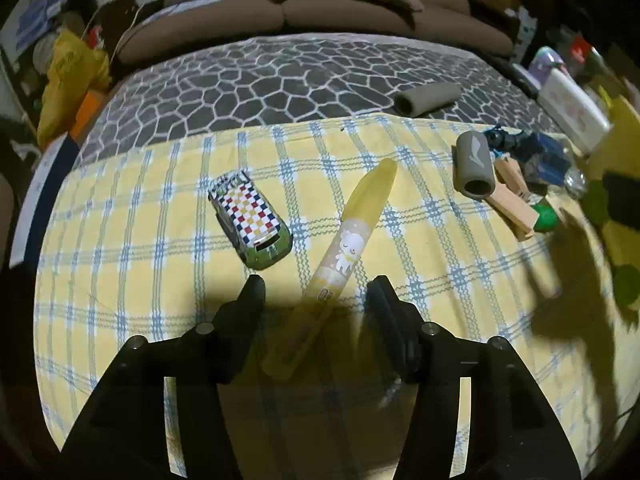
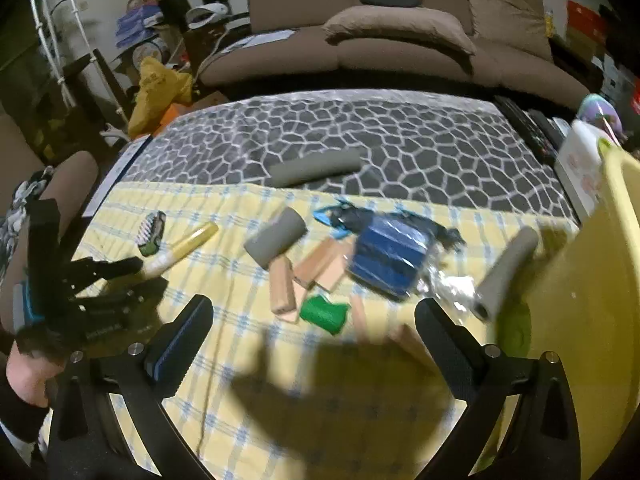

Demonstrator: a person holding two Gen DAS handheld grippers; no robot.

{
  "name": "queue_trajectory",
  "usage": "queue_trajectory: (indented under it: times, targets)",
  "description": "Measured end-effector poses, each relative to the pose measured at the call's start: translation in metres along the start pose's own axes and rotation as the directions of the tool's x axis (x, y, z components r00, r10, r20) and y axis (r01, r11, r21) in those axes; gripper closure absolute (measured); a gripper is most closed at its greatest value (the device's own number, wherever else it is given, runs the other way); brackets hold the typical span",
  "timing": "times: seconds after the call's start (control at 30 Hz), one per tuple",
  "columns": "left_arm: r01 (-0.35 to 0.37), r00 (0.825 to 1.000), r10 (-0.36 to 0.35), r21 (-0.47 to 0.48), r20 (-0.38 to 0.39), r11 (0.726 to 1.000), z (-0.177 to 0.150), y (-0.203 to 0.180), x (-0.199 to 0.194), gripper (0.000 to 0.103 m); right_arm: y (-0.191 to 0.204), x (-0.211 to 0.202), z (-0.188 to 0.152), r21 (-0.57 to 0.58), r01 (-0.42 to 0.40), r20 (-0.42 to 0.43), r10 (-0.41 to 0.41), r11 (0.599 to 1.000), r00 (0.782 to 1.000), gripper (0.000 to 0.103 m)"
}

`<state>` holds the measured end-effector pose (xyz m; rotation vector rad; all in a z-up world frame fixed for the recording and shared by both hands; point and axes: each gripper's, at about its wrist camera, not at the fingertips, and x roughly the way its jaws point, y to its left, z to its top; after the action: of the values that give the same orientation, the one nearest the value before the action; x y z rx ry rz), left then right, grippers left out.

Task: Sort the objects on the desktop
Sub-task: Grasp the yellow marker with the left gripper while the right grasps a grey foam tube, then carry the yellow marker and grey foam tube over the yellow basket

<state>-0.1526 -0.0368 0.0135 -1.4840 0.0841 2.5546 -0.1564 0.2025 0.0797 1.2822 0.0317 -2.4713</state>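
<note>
- Yellow-and-blue plaid cloth (image 1: 140, 248) covers the near part of the table; beyond it lies a grey cover with a white cobble pattern (image 1: 280, 76).
- On the plaid, a yellow bear-printed toothbrush case (image 1: 344, 252) lies slanted, its lower end between the fingers of the left gripper (image 1: 318, 292).
- Left jaws stand partly apart on either side of the case, a gap visible on both sides, pads not pressing it.
- Just left of the case sits a checkered toy car (image 1: 250, 220).
- The right gripper (image 2: 314, 322) hangs wide apart with nothing between its fingers, above wooden blocks (image 2: 316, 268) and a green block (image 2: 324, 314).
- Near them: a short grey foam tube (image 2: 276, 242), a blue wrapped packet (image 2: 390, 256), and a longer grey tube (image 2: 506, 270) beside a yellow bin (image 2: 592, 300).
</note>
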Motion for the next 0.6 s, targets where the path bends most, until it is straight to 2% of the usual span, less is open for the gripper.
queue_trajectory:
  times: [0.07, 0.17, 0.3, 0.43, 0.6]
  targets:
    - [0.002, 1.000, -0.002, 0.001, 0.008, 1.000, 0.000, 0.000, -0.001, 0.078, 0.005, 0.004, 0.008, 0.002, -0.015, 0.006, 0.015, 1.000, 1.000, 0.001]
    - [0.020, 1.000, -0.020, -0.007, 0.013, 1.000, -0.001, 0.000, -0.002, 0.087, 0.013, 0.017, 0.022, 0.026, -0.046, -0.002, 0.046, 0.999, 0.999, 0.009]
    - [0.016, 1.000, -0.017, 0.019, 0.020, 1.000, -0.005, -0.006, -0.005, 0.089, 0.021, 0.049, 0.038, 0.067, -0.062, -0.055, 0.066, 0.996, 0.996, 0.016]
    - [0.043, 0.999, -0.043, 0.004, 0.017, 0.999, -0.007, -0.005, -0.007, 0.089, 0.023, 0.082, 0.046, 0.101, -0.018, -0.106, 0.029, 0.995, 0.994, 0.029]
    - [0.079, 0.997, -0.079, -0.041, 0.016, 0.996, -0.008, -0.001, -0.007, 0.089, 0.024, 0.111, 0.046, 0.112, 0.040, -0.164, -0.021, 0.993, 0.986, 0.041]
